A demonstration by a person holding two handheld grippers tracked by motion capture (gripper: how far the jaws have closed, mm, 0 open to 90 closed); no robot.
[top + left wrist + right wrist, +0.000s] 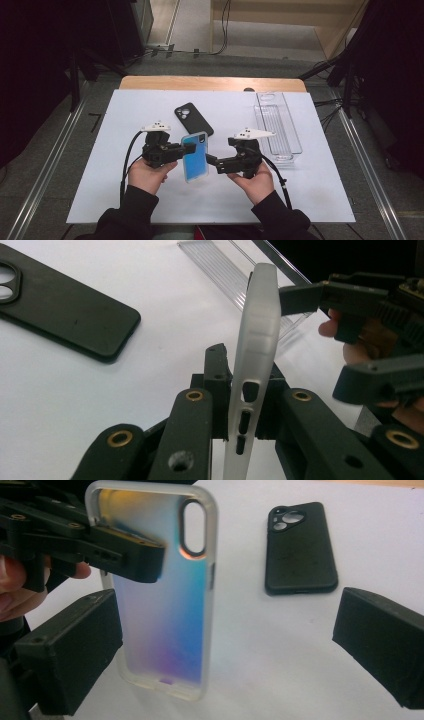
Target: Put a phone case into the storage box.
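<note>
The left claw (186,148) is clamped on the iridescent phone case (195,156), gripping its long side edge. In the left claw view the black jaws pinch the frosted rim (255,355) from both sides, w/ the case standing on edge betw. them and the button cutouts showing just above the pinch. The lower end of the case is cut off at the bottom of that view.

The right claw (210,161) has its jaws spread wide, nothing pressed betw. them. In the right claw view the case (165,600) hangs ahead of the jaws, nearer the jaw at the pic's left. That jaw partly covers the case's lower left corner, so contact there can't be told. The left claw overlaps the upper left part of the case in that view, so that part of the rim is hidden.

The black phone case (193,118) lies flat on the white desk (125,190), beyond both claws and apart from them, camera cutouts facing up. Its top end is cut off in the left claw view (60,305).

A clear plastic tray (278,125) sits on the desk beyond the right claw, to its outer side. Its ribbing is hard to make out against the white.

Both hands come in from the bottom in dark sleeves; the sleeves' lower parts are cut off.
</note>
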